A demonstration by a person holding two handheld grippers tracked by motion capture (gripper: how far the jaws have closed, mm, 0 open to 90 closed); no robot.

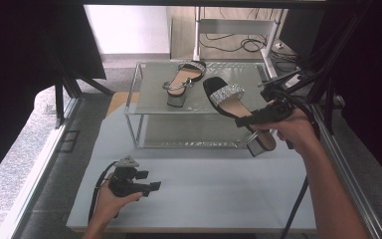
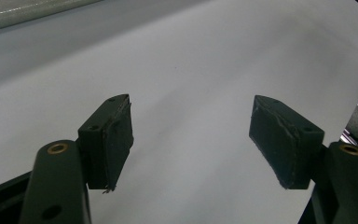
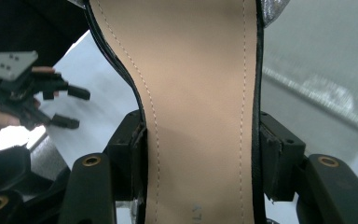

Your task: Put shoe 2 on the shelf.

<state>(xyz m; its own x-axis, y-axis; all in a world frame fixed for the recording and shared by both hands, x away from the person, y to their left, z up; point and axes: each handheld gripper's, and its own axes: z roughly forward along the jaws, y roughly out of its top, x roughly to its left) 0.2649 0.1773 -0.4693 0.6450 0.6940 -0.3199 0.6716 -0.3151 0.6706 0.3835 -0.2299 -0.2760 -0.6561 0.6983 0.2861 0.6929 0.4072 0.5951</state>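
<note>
A black block-heel sandal (image 1: 231, 103) with a glittery strap hangs in the air in front of the glass rack (image 1: 139, 107), toe toward the upper shelf. My right gripper (image 1: 258, 117) is shut on it, the pads pressing both edges of the tan insole (image 3: 200, 116). A matching sandal (image 1: 181, 82) stands on the rack's upper shelf. My left gripper (image 1: 151, 187) rests low over the white table mat (image 1: 204, 189) at the front left, jaws open with nothing between the pads (image 2: 114, 140). That left gripper (image 3: 67, 107) also appears at the left of the right gripper view.
The rack has a lower glass shelf (image 1: 194, 132) under the upper one. Black frame struts (image 1: 323, 74) and cables stand at the right behind my right hand. A dark curtain (image 1: 25, 59) hangs at the left.
</note>
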